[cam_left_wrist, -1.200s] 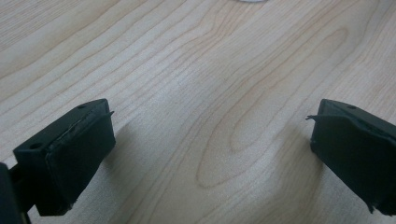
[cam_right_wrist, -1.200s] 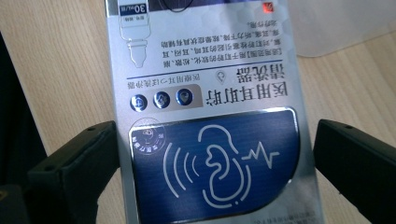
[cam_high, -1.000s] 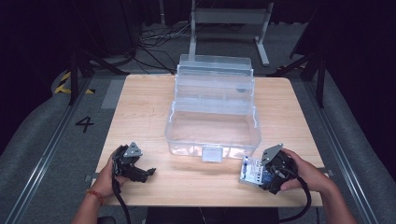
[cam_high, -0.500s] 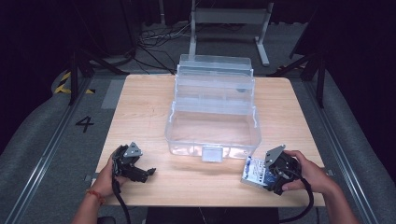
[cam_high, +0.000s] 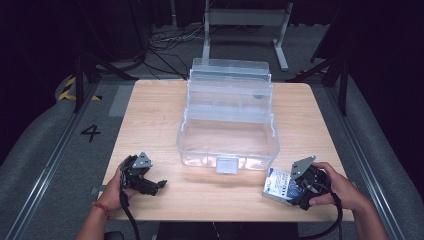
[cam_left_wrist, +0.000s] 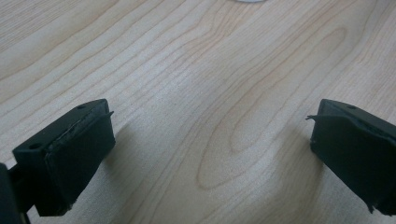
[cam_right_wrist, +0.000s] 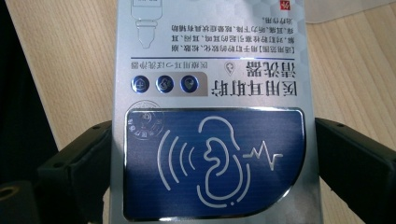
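At the table's (cam_high: 165, 115) near edge, right hand-held gripper (cam_high: 295, 192) clamping a silver-blue box (cam_right_wrist: 210, 112) — its far end cropped — left hand-held gripper (cam_high: 155, 186) agape

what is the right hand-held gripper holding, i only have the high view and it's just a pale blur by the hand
Observer: A flat silver box with a dark blue panel showing an ear drawing; the right gripper view shows it between the jaws of the right hand-held gripper.
Operator: is it clamped square or skewed
Observer: Square. Both black jaws press its long sides, level with the blue panel.
Operator: which way does the print run
Observer: Upside down to that camera; a dropper bottle drawing sits at the far end.
Operator: left one got anything
Observer: No. The left hand-held gripper has its jaws wide apart over bare wooden table.
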